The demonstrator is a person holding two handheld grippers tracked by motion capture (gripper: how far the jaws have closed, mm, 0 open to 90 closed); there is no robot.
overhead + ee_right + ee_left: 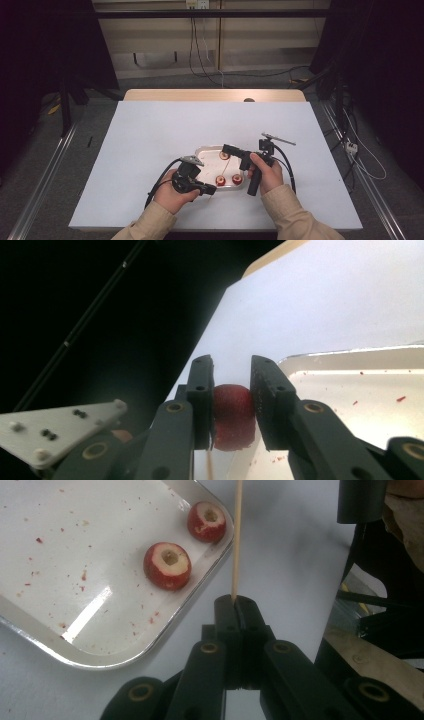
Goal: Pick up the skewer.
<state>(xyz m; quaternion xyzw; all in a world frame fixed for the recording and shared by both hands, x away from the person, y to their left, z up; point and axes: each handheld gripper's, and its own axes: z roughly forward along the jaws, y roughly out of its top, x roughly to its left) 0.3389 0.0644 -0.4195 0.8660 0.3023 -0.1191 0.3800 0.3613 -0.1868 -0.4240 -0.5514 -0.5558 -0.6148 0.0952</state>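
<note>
My left gripper (212, 190) (235, 600) rests just off the near edge of a metal tray (204, 150) and is shut on the lower end of a thin wooden skewer (223, 171) (236, 540). The skewer slants up towards my right gripper (226, 150) (232, 363). That gripper hovers over the tray, shut on a small red fruit (224, 156) (233, 416). Two more red cored fruits (167, 565) (206, 521) lie in the tray by its near rim. The skewer's tip (208, 468) shows just below the held fruit; whether it touches I cannot tell.
The tray (50, 642) (350, 356) is flecked with red peel crumbs and sits on a white sheet (150, 130) over a wooden table (215, 95). Both hands reach in from the near edge. Cables trail from the grippers to the right.
</note>
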